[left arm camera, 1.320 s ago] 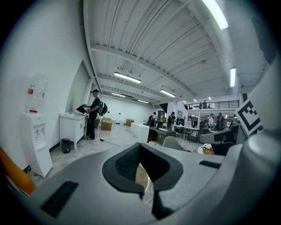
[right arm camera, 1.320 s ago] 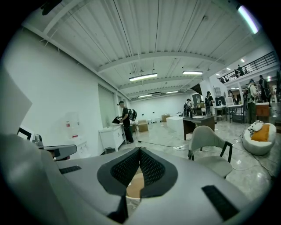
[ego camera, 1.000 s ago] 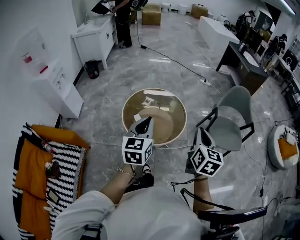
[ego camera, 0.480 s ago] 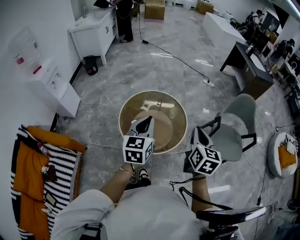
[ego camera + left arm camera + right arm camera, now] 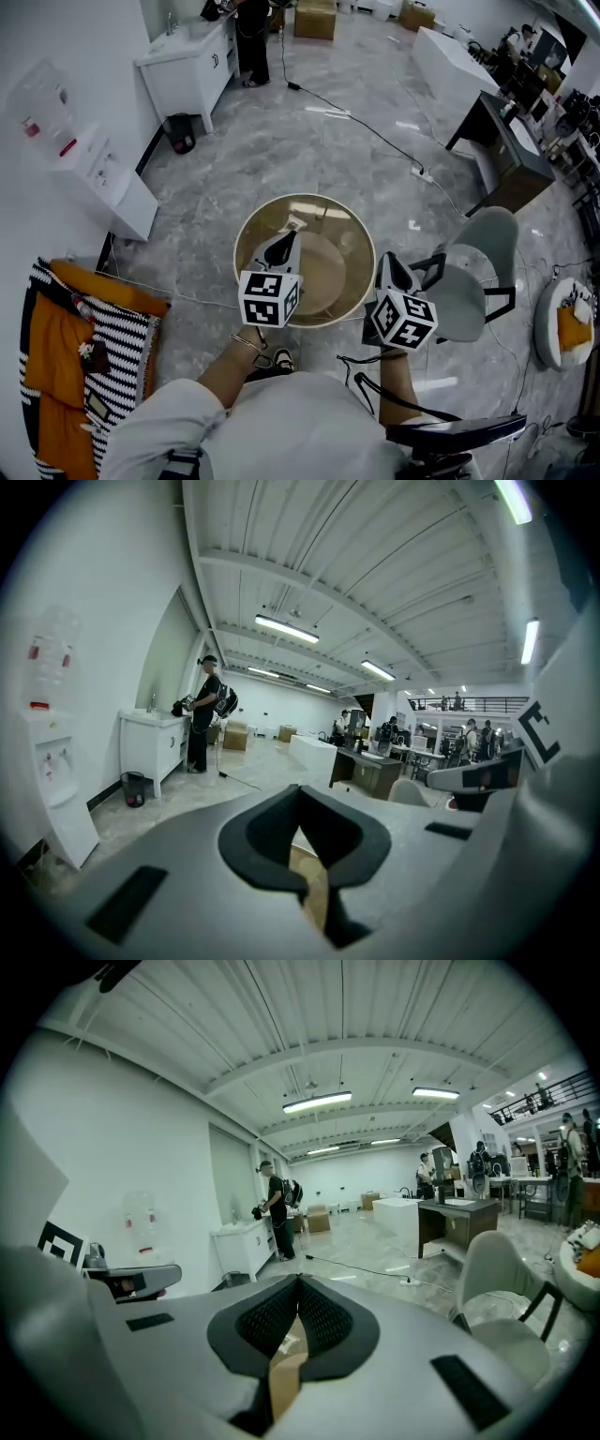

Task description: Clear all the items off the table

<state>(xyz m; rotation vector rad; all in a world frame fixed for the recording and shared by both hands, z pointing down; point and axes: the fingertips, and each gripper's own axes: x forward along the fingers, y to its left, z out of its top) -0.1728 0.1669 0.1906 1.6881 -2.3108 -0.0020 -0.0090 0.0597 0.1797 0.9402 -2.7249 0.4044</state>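
A round desk (image 5: 337, 220) with a clear top and a wood-coloured rim stands on the grey marbled floor (image 5: 309, 131), and a tan disc shows through the glass lower down. Near the desk's far edge lies a small pale card (image 5: 296, 223), too small to tell what it is. The left tongs (image 5: 287, 242) hang over the left half of the desk, tips just short of the card and not touching it. In the left gripper view their dark pads are pressed together at the tip, with nothing caught between them and only the tan of the desk showing through the gap below. The right tongs (image 5: 385, 261) hang at the desk's right edge, likewise pressed together and empty in the right gripper view. A grey chair (image 5: 469, 272) stands just beside the desk's right edge. Well apart from the desk, a black and white striped cover with orange cloth (image 5: 56, 375) lies near the left wall. A water dispenser (image 5: 112, 187) and a white cabinet (image 5: 183, 70) stand along that wall, and a person in dark clothes (image 5: 202, 719) stands at the cabinet
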